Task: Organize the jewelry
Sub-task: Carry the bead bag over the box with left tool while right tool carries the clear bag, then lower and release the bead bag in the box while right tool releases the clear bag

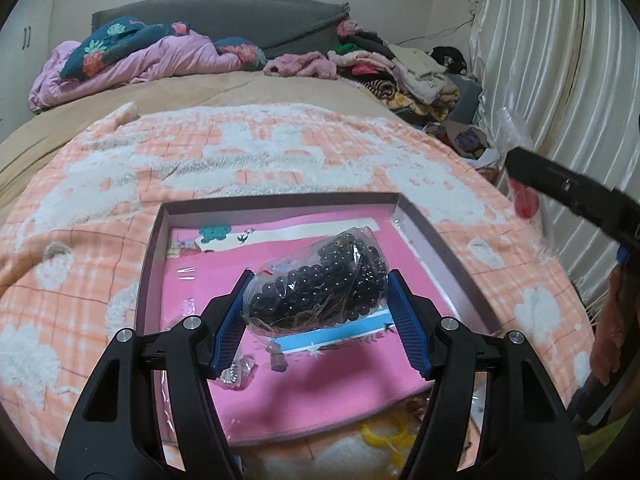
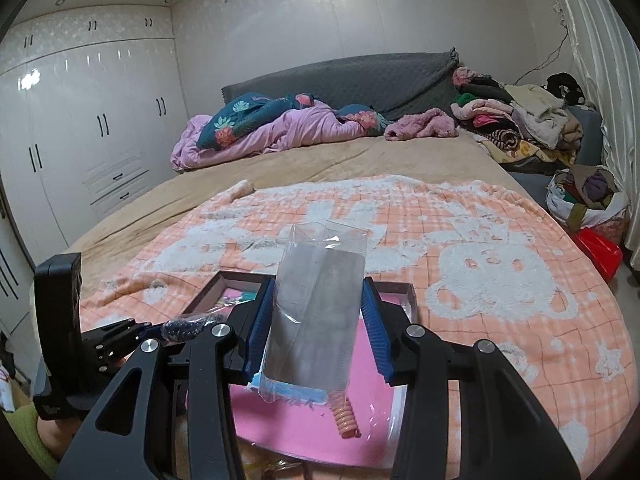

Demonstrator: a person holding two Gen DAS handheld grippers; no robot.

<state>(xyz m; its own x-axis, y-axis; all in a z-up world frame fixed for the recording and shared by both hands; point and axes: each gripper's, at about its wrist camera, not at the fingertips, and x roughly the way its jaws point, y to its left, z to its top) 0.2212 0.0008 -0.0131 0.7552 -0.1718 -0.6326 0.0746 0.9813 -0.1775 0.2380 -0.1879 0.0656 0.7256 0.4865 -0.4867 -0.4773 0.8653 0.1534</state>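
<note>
right gripper point(image 2: 318, 320) holding a clear plastic bag point(image 2: 316, 308)
bag upright between blue pads point(image 2: 376, 328), above the pink-lined box point(image 2: 412, 292).

My left gripper point(image 1: 316, 300) points forward and slightly down, its blue pads point(image 1: 230, 320) pressed against both sides of a bag of black beads point(image 1: 320, 284). My right gripper point(image 2: 316, 320) is raised, its fingers clamped on a clear plastic bag point(image 2: 320, 300) standing upright between them. The two grippers sit side by side, apart.
</note>
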